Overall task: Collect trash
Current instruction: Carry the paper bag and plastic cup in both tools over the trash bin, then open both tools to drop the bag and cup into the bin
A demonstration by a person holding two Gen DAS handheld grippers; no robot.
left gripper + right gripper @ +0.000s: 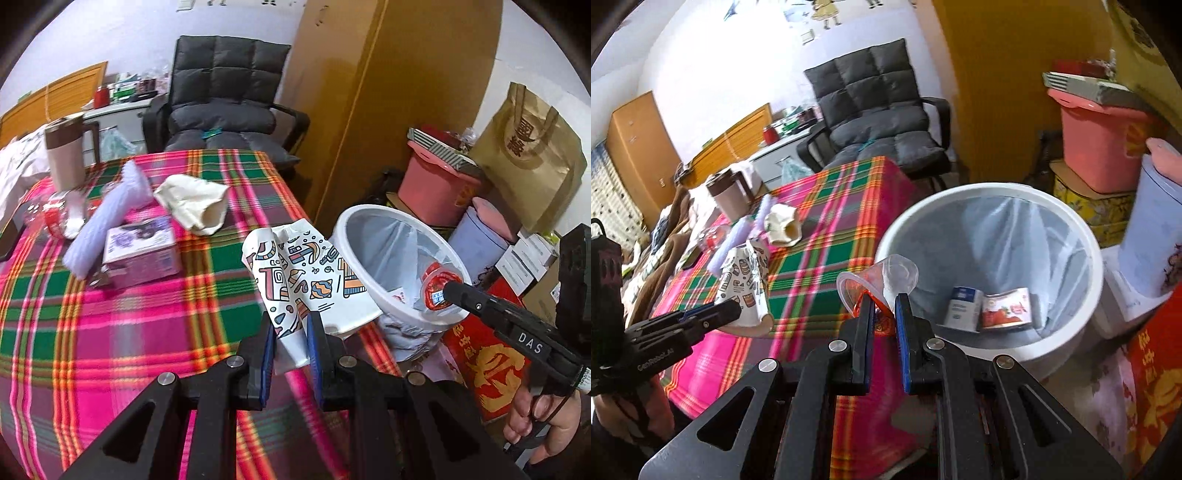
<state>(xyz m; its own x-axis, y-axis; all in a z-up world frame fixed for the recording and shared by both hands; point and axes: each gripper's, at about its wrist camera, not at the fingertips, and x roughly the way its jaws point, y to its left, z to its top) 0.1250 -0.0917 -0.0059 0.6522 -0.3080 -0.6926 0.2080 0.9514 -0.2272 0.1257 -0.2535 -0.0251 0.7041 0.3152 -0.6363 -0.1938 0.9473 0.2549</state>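
While your left gripper point(291, 328) pinches a patterned bag point(295, 266) and your right gripper point(882, 306) a plastic cup point(882, 277), the bin point(993, 192) stands beside the plaid-covered table point(110, 332), an armchair point(225, 99) behind.

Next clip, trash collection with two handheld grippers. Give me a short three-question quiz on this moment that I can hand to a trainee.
1. True or false: the white trash bin is empty.
2. What does the left gripper hold? A) a crumpled patterned paper cup B) the tissue box C) the thermos mug
3. Fill in: the right gripper is shut on a clear plastic ____ with a red label.

Key
1. False: a small white and blue carton and a red-printed packet lie at the bottom of its liner.
2. A
3. cup
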